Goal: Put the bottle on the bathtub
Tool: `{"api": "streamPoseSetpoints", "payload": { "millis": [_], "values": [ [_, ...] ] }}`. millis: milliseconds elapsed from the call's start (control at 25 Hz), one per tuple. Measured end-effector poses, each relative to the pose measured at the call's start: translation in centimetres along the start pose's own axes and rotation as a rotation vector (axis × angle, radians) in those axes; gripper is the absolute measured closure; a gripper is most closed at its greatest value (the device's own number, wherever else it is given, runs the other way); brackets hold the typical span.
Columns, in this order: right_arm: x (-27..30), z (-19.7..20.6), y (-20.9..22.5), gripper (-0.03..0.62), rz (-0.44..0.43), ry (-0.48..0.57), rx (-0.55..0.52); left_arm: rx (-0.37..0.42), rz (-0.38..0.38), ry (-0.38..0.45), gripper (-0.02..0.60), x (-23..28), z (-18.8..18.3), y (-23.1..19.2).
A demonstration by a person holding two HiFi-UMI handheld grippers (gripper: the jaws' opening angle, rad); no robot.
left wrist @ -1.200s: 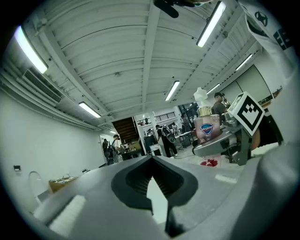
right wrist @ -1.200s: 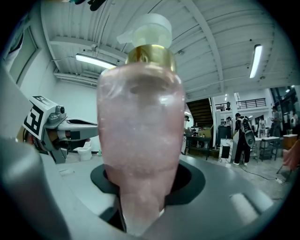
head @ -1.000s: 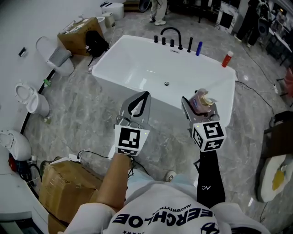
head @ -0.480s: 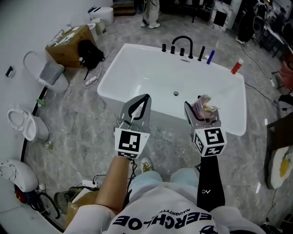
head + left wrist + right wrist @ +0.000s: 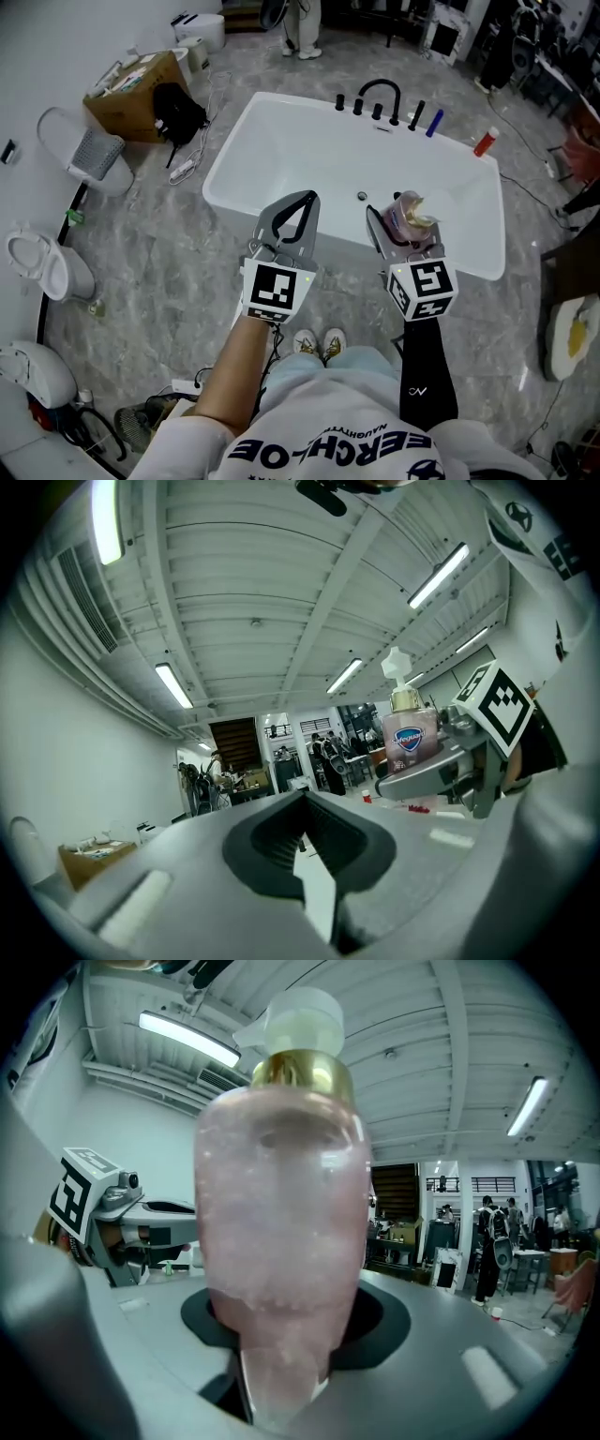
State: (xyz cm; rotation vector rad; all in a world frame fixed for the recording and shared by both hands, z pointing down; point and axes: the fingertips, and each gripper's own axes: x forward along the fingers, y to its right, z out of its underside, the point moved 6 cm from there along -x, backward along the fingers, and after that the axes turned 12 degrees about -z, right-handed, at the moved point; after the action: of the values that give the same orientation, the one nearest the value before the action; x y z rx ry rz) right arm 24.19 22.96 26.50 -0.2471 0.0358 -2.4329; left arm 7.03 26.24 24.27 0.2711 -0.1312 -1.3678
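Observation:
The pink pump bottle (image 5: 410, 211) stands upright in my right gripper (image 5: 401, 223), which is shut on it just over the near rim of the white bathtub (image 5: 230, 195). In the right gripper view the bottle (image 5: 281, 1241) fills the middle, with both jaws pressed on its lower body. My left gripper (image 5: 296, 206) hangs beside it to the left, above the tub's near edge, shut with nothing in it. In the left gripper view its jaws (image 5: 302, 803) meet, and the bottle (image 5: 409, 742) shows at the right.
A black faucet (image 5: 380, 95), a blue bottle (image 5: 434, 123) and a red bottle (image 5: 484, 142) stand on the tub's far rim. On the marble floor to the left are a toilet (image 5: 47, 262), a bin (image 5: 92, 150), a cardboard box (image 5: 131, 82) and a black bag (image 5: 178, 117). My shoes (image 5: 319, 344) are below.
The tub has come nearer and both grippers now reach over its near rim. The bottle stays gripped in the right one, and the left one stays shut.

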Motion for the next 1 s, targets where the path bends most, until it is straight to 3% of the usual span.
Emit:
{"api": "streamPoseSetpoints", "payload": {
  "millis": [440,640,800,1000],
  "values": [
    [4.6,-1.4,-0.4,0.352,-0.022,0.041,0.01,-0.008,-0.023,-0.037,0.58,0.4,1.0,-3.7],
    [6.8,-1.3,-0.2,0.352,-0.042,0.047,0.02,-0.08,0.005,-0.048,0.581,0.8,1.2,-5.7],
    [9.6,-1.2,0.8,0.352,-0.058,0.051,0.025,-0.04,-0.019,-0.036,0.581,2.6,1.5,-7.3],
    [15.3,-1.0,3.2,0.352,-0.088,0.064,0.034,-0.073,-0.008,-0.03,0.581,6.6,2.7,-10.1]
  ]
}}
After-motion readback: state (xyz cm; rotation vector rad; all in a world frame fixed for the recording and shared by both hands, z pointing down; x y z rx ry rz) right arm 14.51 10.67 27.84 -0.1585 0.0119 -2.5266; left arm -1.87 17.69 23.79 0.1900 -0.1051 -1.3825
